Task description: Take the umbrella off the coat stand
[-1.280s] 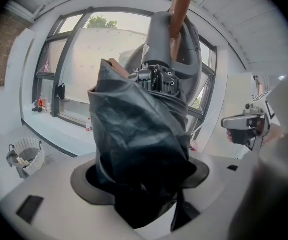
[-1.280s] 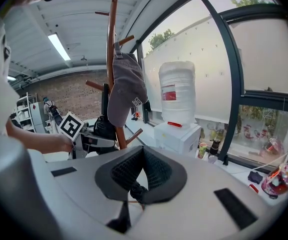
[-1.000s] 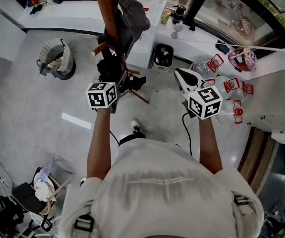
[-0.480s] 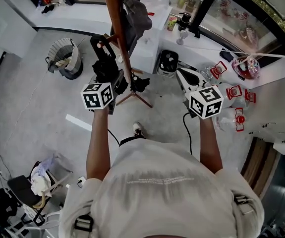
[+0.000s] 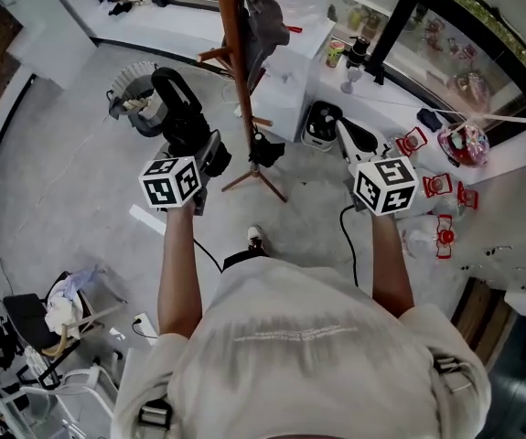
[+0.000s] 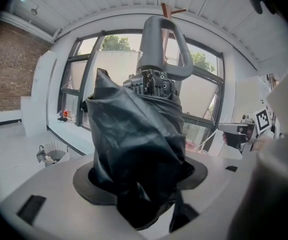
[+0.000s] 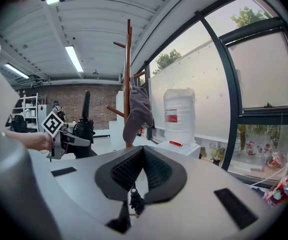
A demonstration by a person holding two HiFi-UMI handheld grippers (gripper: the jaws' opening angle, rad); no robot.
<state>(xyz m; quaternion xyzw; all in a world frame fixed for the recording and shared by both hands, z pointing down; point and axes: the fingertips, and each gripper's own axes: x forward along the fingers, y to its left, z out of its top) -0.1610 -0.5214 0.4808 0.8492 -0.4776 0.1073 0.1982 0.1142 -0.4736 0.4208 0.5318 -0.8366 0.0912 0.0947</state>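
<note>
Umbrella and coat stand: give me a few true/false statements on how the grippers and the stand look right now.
1. The left gripper is clamped on the folded black umbrella. True.
2. The umbrella's handle is hooked over a peg. False: its loop is empty, clear of the coat stand.
3. The right gripper also grips the umbrella. False: its jaws are together on nothing.
4. A grey cap hangs on the coat stand. True.
</note>
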